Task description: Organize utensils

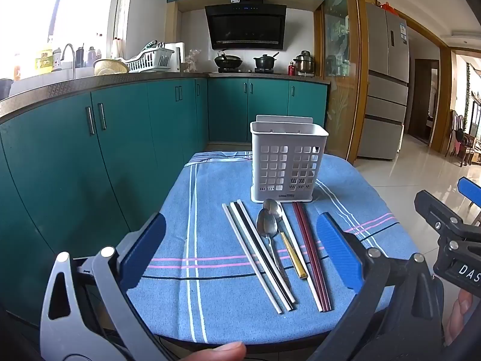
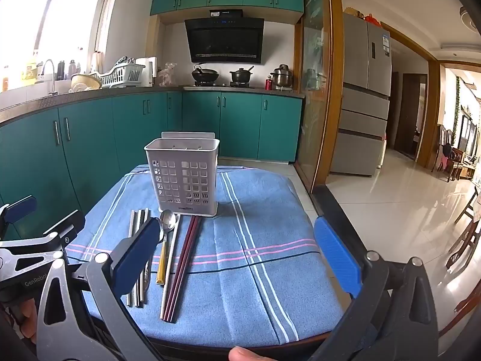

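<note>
Lying lengthwise toward the holder (image 1: 288,162) on the table (image 1: 210,316), the utensils (image 1: 270,246) are framed dead ahead by the spread, empty left hand-held gripper (image 1: 240,258), while the equally spread, empty right hand-held gripper (image 2: 237,258) is offset right.

Utensils (image 1: 276,240) lie before holder (image 1: 287,162) on cloth (image 1: 210,300).

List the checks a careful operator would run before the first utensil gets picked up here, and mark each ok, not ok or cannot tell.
1. Left tool open, nothing between its fingers: ok.
2. Right tool open and free: ok.
3. White holder upright on the blue cloth: ok.
4. Holder free of contents: cannot tell.
5. Spoons and chopsticks lying flat in front of the holder: ok.
6. Spoons separated for a single pick: not ok, they overlap.
</note>
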{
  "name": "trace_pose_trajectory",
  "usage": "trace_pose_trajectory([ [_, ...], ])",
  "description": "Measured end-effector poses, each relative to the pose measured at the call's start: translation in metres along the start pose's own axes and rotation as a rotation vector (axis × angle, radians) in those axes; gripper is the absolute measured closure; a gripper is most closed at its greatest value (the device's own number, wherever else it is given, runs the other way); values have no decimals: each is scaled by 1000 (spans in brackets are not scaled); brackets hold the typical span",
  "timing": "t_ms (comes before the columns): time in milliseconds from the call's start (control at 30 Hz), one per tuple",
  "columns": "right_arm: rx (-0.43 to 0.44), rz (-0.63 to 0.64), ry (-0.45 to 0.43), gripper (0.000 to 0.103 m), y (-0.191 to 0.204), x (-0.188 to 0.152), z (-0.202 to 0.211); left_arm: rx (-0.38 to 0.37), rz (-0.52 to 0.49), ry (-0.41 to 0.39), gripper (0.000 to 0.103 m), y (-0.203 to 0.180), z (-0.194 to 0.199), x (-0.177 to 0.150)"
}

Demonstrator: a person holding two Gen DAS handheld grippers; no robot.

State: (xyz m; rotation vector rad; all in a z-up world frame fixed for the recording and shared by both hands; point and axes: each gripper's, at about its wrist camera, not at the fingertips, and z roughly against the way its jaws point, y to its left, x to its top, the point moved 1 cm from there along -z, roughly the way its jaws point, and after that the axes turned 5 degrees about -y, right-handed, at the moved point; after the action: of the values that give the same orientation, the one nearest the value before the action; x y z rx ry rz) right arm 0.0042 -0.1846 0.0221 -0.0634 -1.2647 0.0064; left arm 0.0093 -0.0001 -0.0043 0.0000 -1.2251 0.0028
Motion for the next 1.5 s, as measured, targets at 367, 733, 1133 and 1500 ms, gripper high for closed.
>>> trace_pose_trajectory([
  [367, 0, 1, 0, 3, 0, -1, 1, 0, 1, -1, 4, 0, 0, 0],
  [733, 5, 11, 2, 3, 4, -3, 1, 2, 0, -1, 4, 0, 0, 0],
  [1133, 11, 21, -4, 3, 5, 1, 3, 3, -1, 0, 4, 0, 1, 0],
  [1500, 100, -47, 286, 14, -14, -27, -82, 14, 57, 157, 4, 30, -67, -19],
])
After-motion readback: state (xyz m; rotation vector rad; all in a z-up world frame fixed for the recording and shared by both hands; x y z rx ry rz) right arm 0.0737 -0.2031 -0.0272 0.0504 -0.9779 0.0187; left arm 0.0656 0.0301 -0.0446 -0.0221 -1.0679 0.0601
